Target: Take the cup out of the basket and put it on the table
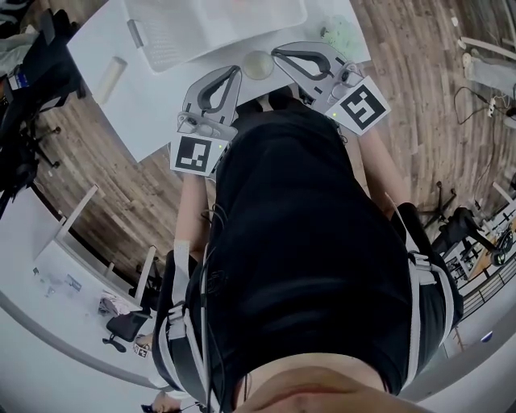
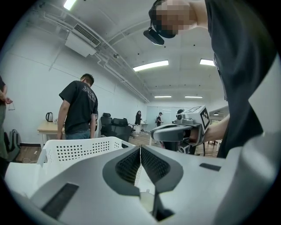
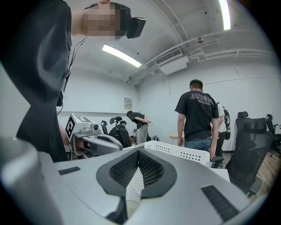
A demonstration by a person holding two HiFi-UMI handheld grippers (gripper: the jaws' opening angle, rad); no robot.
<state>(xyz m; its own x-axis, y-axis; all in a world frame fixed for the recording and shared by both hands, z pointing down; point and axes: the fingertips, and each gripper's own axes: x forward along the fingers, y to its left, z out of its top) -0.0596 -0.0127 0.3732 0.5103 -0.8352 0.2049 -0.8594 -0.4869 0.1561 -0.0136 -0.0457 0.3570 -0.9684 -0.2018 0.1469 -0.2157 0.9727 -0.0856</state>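
In the head view a pale round cup (image 1: 258, 64) stands on the white table (image 1: 161, 113), just in front of the white perforated basket (image 1: 218, 24). My left gripper (image 1: 235, 71) is close at the cup's left and my right gripper (image 1: 276, 53) close at its right; whether either touches it I cannot tell. In the left gripper view the jaws (image 2: 140, 149) meet with nothing between them, and the cup (image 2: 147, 200) shows low behind them. The right gripper's jaws (image 3: 138, 151) are shut too, with the cup (image 3: 133, 200) below them.
The basket (image 2: 74, 149) rises just ahead of both grippers. A pale roll (image 1: 110, 78) lies on the table at the left, a greenish thing (image 1: 339, 32) at the right. A standing person (image 3: 198, 114) and office chairs (image 3: 250, 145) are beyond the table.
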